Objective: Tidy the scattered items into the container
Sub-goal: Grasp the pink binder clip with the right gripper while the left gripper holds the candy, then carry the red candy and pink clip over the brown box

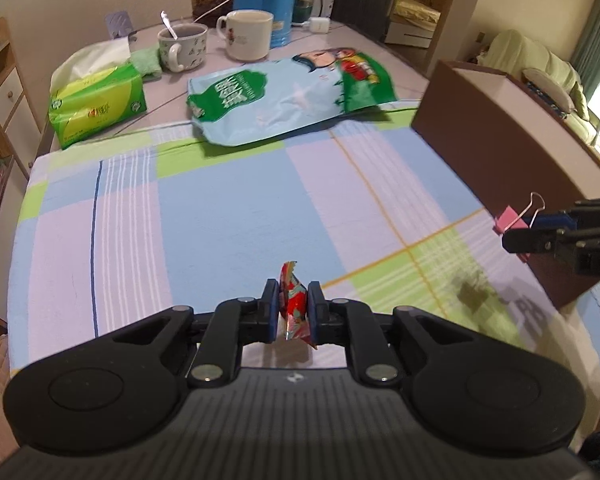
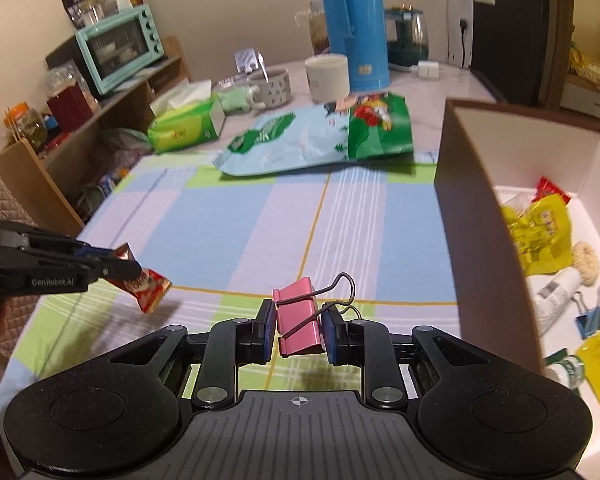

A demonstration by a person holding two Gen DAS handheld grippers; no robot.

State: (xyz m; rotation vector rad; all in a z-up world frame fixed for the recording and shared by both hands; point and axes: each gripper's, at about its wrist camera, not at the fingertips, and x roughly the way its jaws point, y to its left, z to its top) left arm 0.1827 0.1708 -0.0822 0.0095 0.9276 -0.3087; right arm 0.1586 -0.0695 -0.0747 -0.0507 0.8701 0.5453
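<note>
My left gripper (image 1: 293,304) is shut on a red snack packet (image 1: 294,300), held above the checked cloth; the right wrist view shows that packet (image 2: 146,284) hanging from the left gripper (image 2: 118,266) at the left. My right gripper (image 2: 298,326) is shut on a pink binder clip (image 2: 299,322), just left of the brown box (image 2: 472,216). In the left wrist view the clip (image 1: 512,220) and the right gripper (image 1: 534,226) sit against the box wall (image 1: 496,120). Inside the box lie yellow packets (image 2: 544,232), a blue clip (image 2: 590,314) and a tube (image 2: 554,296).
A large blue-green bag (image 1: 284,96) lies at the cloth's far edge. Behind it stand a tissue pack (image 1: 96,108), two mugs (image 1: 248,34), a blue thermos (image 2: 352,24) and a kettle (image 2: 406,38). Shelves with a mint oven (image 2: 120,46) stand at the left.
</note>
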